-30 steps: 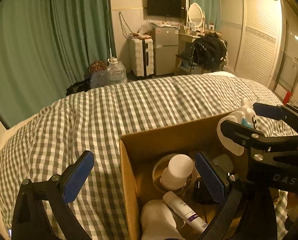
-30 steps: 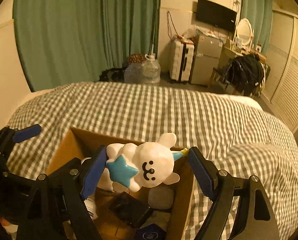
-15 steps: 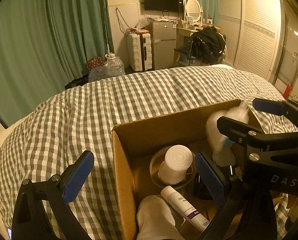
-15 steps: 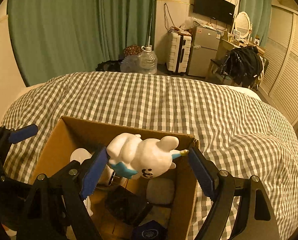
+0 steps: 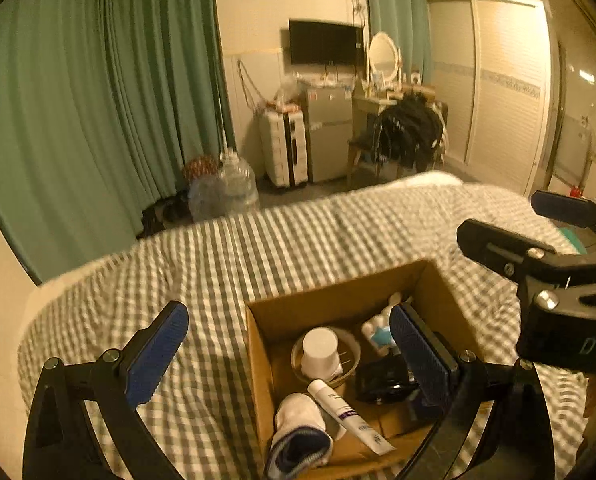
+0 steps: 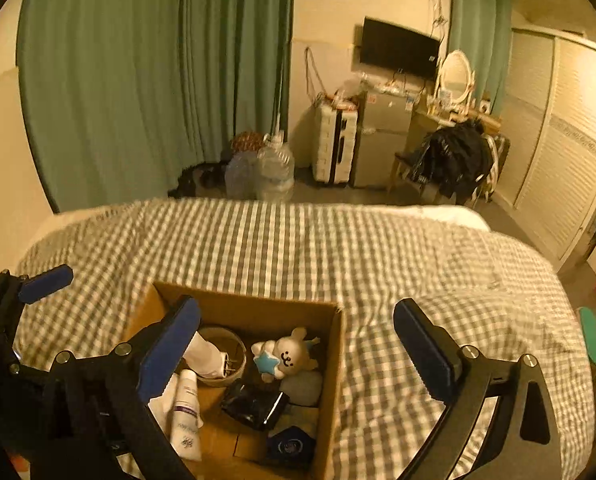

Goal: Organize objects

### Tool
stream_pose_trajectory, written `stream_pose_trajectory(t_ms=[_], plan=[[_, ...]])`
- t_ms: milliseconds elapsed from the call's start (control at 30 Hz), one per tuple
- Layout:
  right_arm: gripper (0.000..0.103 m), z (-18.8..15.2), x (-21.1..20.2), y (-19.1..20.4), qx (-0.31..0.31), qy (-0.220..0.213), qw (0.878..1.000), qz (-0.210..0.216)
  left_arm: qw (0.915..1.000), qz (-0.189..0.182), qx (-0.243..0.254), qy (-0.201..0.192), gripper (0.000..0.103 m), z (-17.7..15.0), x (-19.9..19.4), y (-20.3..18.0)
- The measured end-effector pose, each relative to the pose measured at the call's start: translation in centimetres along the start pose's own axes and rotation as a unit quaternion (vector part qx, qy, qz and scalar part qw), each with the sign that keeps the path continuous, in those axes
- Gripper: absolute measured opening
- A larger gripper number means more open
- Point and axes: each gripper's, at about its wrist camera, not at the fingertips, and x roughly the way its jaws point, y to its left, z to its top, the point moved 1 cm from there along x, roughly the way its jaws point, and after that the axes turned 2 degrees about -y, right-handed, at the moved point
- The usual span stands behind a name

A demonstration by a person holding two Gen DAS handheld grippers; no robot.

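From the left wrist camera, the left gripper (image 5: pixel 287 354) hangs above the bed with its blue-padded fingers spread wide and nothing between them. Its left finger (image 5: pixel 155 354) is over the checked bedspread (image 5: pixel 225 272); its right finger (image 5: pixel 420 354) is over the open cardboard box (image 5: pixel 259 364). Below and between the fingers, inside the box, a white cup (image 5: pixel 320 350) stands upside down in a shallow bowl (image 5: pixel 348 364). Nearer the camera lie a white tube (image 5: pixel 348 412) and a rolled sock with a dark cuff (image 5: pixel 300 432). A black pouch (image 5: pixel 380 380) lies just left of the right finger, and the white plush toy (image 5: pixel 378 330) peeks out beyond it in the far corner. The right gripper (image 5: pixel 538 232) juts in from the right edge, held above the box's right side.

From the right wrist camera, the right gripper (image 6: pixel 298 354) is also spread wide and holds nothing. Its left finger (image 6: pixel 169 354) is over the box (image 6: pixel 334 380), its right finger (image 6: pixel 426 356) over the bedspread (image 6: pixel 378 252) to the right of the box. The plush toy (image 6: pixel 283 356), white with a blue star, lies inside the box below and between the fingers, near the right wall, beside the bowl (image 6: pixel 233 354) holding the cup (image 6: pixel 203 358). Nearer the camera are the black pouch (image 6: pixel 255 400) and the tube (image 6: pixel 185 420). The left gripper (image 6: pixel 45 278) shows at the left edge.
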Motion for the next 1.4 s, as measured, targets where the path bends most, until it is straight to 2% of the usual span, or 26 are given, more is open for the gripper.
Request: stream_pose_trajectory(t_ms=[233,400,533,733,867,1067,1300,1400], plan=[[0.101,3.2,-10.6,0.2,0.0,-0.077,0.997,-0.019,0.9982,0.0,-0.005,-0.06,0.103,2.8,-8.6,0.6],[0.102,3.8,-17.1,0.6,-0.001,-0.124,0.992,-0.036,0.9951,0.002,-0.003,-0.099,0.103,3.5,-14.1,1.0],[0.102,3.2,-21.4,0.4,0.007,-0.16,0.986,-0.053,0.9924,0.003,-0.005,-0.123,0.103,3.0,-17.1,1.5],[0.103,-0.4,-24.6,0.2,0.005,-0.174,0.983,-0.063,0.9892,-0.007,-0.011,-0.146,0.103,-0.5,-20.1,2.6],[0.103,-4.0,-24.2,-0.2,0.008,-0.168,0.983,-0.068,0.9874,0.013,-0.007,-0.158,0.103,-3.5,-20.3,2.7],[0.103,-11.0,-20.9,0.1,0.032,-0.156,0.983,-0.086,0.9841,0.042,-0.017,-0.172,0.103,-9.6,-17.8,2.0],[0.103,-17.3,-16.0,1.9,0.024,-0.125,0.987,-0.101,0.9923,0.04,-0.045,-0.108,0.103,-15.4,-11.8,1.6],[0.103,-19.0,-14.3,2.3,0.02,-0.111,0.988,-0.103,0.9912,0.077,-0.036,-0.101,0.103,-17.4,-10.8,1.3]])
